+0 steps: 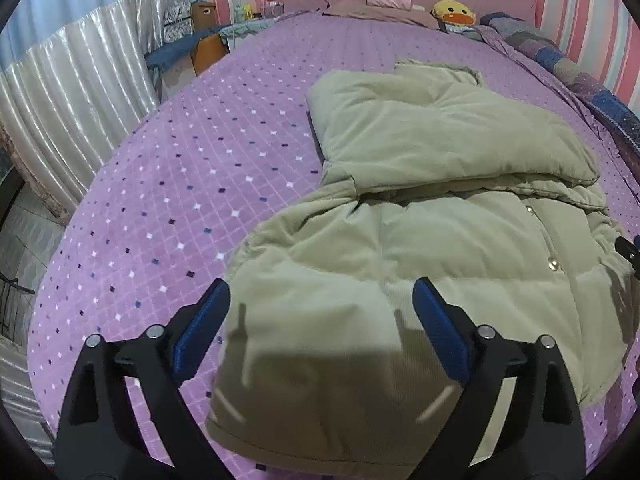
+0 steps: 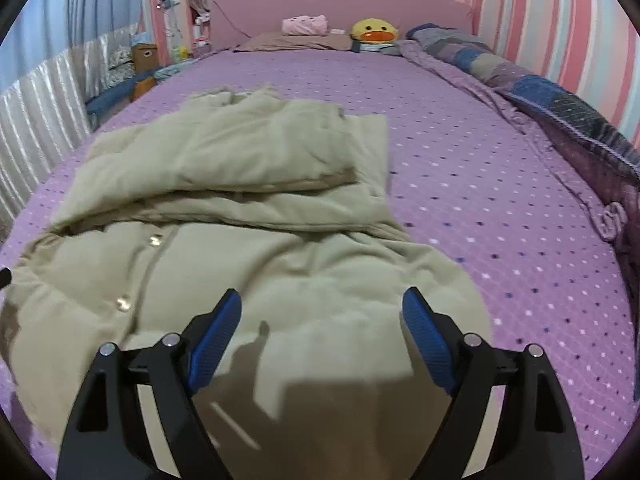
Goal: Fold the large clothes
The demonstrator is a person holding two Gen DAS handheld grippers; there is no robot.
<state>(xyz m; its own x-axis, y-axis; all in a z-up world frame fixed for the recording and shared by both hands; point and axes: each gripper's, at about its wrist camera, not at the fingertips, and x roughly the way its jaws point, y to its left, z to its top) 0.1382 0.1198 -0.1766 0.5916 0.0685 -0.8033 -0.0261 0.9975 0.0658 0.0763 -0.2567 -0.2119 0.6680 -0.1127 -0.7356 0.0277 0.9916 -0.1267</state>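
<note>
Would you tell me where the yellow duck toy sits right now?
The yellow duck toy sits at the head of the bed against the pink headboard, right of the folded pink cloth.

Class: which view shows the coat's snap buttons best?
The right wrist view: two snaps sit clearly on the coat, left of centre. The left wrist view pushes them toward its right edge, small and distorted.
</note>
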